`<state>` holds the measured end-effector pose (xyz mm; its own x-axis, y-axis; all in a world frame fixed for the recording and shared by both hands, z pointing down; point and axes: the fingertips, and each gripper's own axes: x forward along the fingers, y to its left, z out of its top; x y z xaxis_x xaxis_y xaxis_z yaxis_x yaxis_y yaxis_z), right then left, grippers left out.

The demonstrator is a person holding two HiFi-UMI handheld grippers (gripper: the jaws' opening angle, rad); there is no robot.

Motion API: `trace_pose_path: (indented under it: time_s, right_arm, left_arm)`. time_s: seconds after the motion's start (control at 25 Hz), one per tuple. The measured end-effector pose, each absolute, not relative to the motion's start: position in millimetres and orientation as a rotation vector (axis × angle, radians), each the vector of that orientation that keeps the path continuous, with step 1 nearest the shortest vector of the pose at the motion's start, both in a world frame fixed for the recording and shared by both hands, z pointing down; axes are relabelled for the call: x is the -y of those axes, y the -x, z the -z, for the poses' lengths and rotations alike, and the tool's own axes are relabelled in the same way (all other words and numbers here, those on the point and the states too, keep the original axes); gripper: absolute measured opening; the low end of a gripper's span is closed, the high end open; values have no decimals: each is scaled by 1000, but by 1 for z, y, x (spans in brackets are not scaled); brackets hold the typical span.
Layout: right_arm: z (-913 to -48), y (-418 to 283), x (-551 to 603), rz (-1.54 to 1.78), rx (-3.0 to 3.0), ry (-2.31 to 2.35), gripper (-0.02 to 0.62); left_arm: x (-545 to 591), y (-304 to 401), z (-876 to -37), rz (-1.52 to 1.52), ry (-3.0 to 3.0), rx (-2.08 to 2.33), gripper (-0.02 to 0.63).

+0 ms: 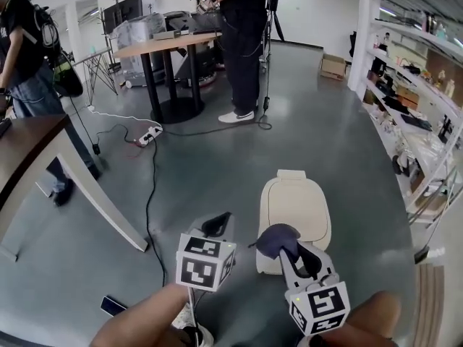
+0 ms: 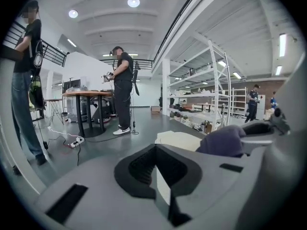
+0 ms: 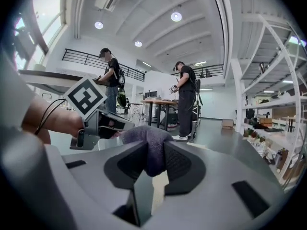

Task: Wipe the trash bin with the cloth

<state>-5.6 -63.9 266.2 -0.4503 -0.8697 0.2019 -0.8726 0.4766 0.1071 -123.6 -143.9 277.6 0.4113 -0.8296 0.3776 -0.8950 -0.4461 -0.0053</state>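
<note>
The right gripper (image 3: 152, 161) has its two jaws pressed onto a bunched dark purple cloth (image 3: 147, 145). The cloth fills the space between the pads and bulges out above them. In the head view this gripper (image 1: 291, 256) sits at the lower centre-right of the frame. It holds the cloth (image 1: 277, 238) over the near left part of a cream trash bin (image 1: 298, 207) that stands on the grey floor. I cannot tell whether the cloth touches the bin.

The left gripper (image 2: 156, 170) has its jaws drawn together with only a thin slit between the pads, and nothing is held in them. In the head view it (image 1: 216, 225) hangs just left of the bin, beside the right gripper and apart from it.

Further out, a black cable (image 1: 150, 194) runs up the floor to a white power strip (image 1: 150, 134) at centre left. A sloping brown table (image 1: 29, 144) fills the left edge. At upper centre one person (image 1: 242, 42) stands at a round table (image 1: 166, 43). Another person (image 1: 29, 63) stands at the upper left. White shelving (image 1: 412, 85) crowded with small items lines the right side, and a cardboard box (image 1: 333, 66) sits on the floor near its far end.
</note>
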Motion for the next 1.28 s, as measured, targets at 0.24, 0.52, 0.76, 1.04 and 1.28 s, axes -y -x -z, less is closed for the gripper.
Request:
trace_pose_path:
  time_s: [0.24, 0.52, 0.76, 1.04, 1.28]
  right_arm:
    - [-261, -51, 52, -56, 2502, -1518, 92]
    - [-259, -75, 12, -172, 2543, -1473, 92]
    - [-254, -94, 7, -175, 2532, -1553, 92]
    - [-260, -110, 2, -160, 2460, -1598, 92]
    - [-254, -123, -2, -124, 2429, -1659, 92]
  left_arm:
    - [98, 92, -272, -404, -2419, 1581, 0]
    - [44, 45, -221, -166, -2440, 1536, 0]
    - [25, 52, -242, -249, -2456, 1586, 0]
    - [16, 52, -242, -257, -2442, 1590, 0]
    - [1, 50, -249, -184, -2371, 1595, 0]
